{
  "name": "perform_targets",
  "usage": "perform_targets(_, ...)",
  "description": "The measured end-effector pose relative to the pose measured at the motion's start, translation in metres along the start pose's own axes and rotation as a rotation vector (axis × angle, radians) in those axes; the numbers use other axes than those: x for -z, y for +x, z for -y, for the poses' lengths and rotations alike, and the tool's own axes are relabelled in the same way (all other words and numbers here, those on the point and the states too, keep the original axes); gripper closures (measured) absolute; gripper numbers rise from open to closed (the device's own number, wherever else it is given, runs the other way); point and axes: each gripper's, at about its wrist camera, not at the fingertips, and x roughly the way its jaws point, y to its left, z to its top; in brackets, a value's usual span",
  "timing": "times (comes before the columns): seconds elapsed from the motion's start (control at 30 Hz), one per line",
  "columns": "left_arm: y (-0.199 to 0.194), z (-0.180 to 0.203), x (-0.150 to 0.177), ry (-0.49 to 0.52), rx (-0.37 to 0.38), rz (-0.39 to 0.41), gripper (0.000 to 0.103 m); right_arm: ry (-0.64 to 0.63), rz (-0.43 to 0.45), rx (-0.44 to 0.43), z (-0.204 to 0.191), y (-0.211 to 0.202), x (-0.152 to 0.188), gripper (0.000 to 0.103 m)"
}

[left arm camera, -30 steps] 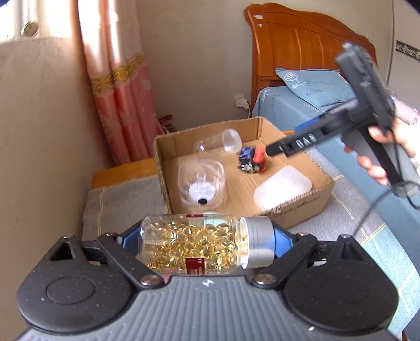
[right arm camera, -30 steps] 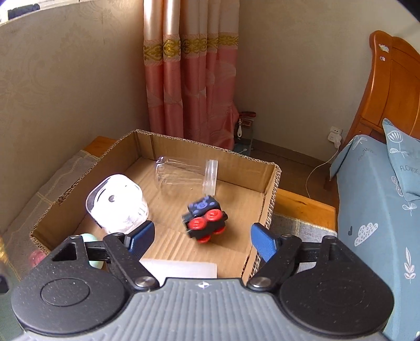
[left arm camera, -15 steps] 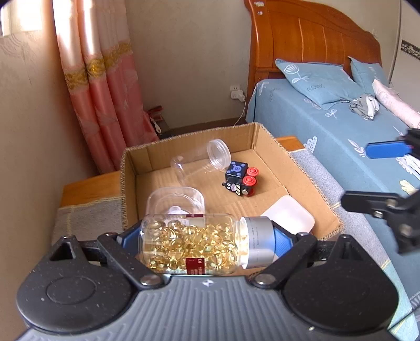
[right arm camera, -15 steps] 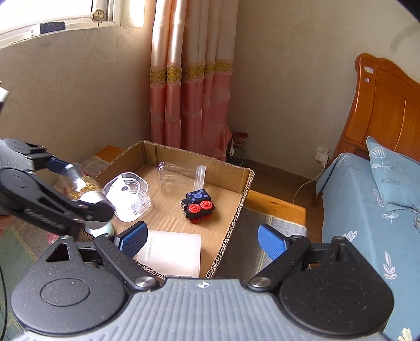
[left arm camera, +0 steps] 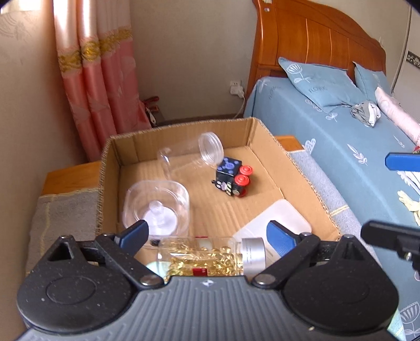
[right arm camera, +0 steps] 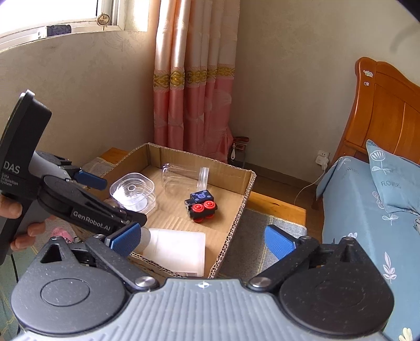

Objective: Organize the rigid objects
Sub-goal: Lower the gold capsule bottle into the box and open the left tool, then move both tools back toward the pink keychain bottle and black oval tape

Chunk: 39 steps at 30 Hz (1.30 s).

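Now the left claw (left arm camera: 207,233) stands spread with the capsule bottle (left arm camera: 210,258) lying loose between its fingers at the cardboard box's (left arm camera: 105,168) 6 o'clock edge, apparently just released, so withdrawal seems next, while the right claw (right arm camera: 202,240) hovers open and empty.

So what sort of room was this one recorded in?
Almost certainly a home bedroom. A bed with a wooden headboard and blue pillows runs along one side, and pink curtains hang by a window. The cardboard box being filled sits beside the bed.
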Motion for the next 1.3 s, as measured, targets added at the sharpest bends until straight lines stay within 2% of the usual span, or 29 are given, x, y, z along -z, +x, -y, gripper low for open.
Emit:
perform_targets(0.3,-0.040,-0.018,0.022,-0.009,-0.057,0.035,0.004,0.004,-0.045,-0.028,-0.021,0.006,0.015,0.000)
perform_targets(0.57,-0.069,-0.030,0.068,-0.024,-0.145,0.071,0.003,0.094,-0.112,-0.012,-0.036,0.016,0.050,0.000)
perform_targets(0.63,-0.072,-0.033,0.083,-0.033,-0.142,0.079,0.003,0.115,-0.120,-0.003,-0.041,0.018,0.061,0.000)
perform_targets(0.73,-0.072,-0.035,0.104,-0.053,-0.145,0.065,0.003,0.160,-0.122,-0.012,-0.046,0.018,0.074,0.000)
perform_targets(0.9,-0.066,-0.034,0.133,-0.060,-0.196,0.019,0.003,0.238,-0.140,-0.028,-0.051,0.033,0.085,0.000)
perform_targets(1.0,-0.064,-0.033,0.141,-0.045,-0.212,0.000,0.003,0.243,-0.161,-0.047,-0.058,0.049,0.086,0.000)
perform_targets(1.13,-0.066,-0.032,0.145,-0.037,-0.212,0.003,0.003,0.228,-0.193,-0.022,-0.069,0.070,0.091,0.000)
perform_targets(1.3,-0.070,-0.032,0.146,-0.033,-0.210,0.013,0.003,0.270,-0.200,0.003,-0.057,0.071,0.096,0.000)
